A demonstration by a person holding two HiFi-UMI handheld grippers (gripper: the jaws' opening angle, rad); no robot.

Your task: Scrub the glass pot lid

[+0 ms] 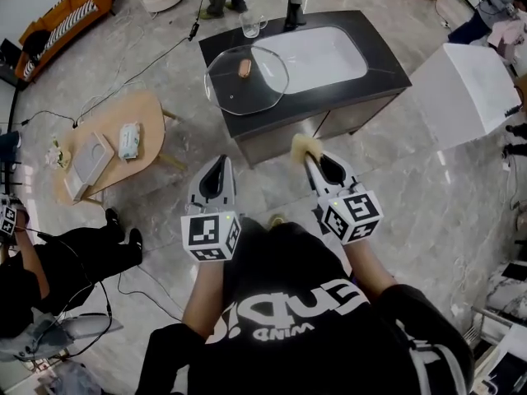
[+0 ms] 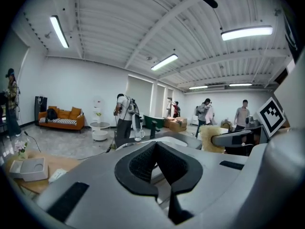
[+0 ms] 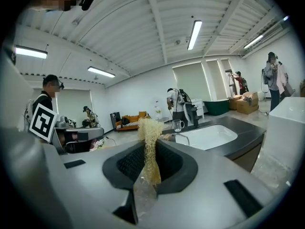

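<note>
**Task item.** The glass pot lid point(image 1: 245, 79) lies flat at the left end of the dark worktop point(image 1: 379, 64), knob point(image 1: 244, 68) upward, just beside the white sink point(image 1: 317, 56). Its rim overhangs the worktop's left front corner. We judge that this overhang leaves the rim reachable from the person's side, but also leaves the lid easier to tip or slide under pressure.

**Right gripper.** The right gripper point(image 1: 309, 160) is clamped on a pale yellow fibrous scrubber point(image 1: 303, 146). In the right gripper view the pad stands upright between the jaws, with its tuft projecting past the tips point(image 3: 150, 142). We take it that this hold is meant to put the fibres, not the jaws, against the glass.

**Left gripper.** The left gripper point(image 1: 221, 161) has its jaws closed together with nothing between them, as the left gripper view confirms point(image 2: 155, 144). It appears free to steady the lid, though it would have to open first.

**Position.** Both grippers are held level in front of the person's body, pointing toward the worktop and well apart from it. Neither touches the lid.

**Surroundings.** A glass mug point(image 1: 251, 25) and a black tap point(image 1: 294, 9) stand at the far edge of the worktop, clear of the lid.

**Assessment.** Scrubbing has not begun. The next step calls for closing on the worktop and bracing the lid before the scrubber presses down. The main risk is the lid shifting off the corner.
</note>
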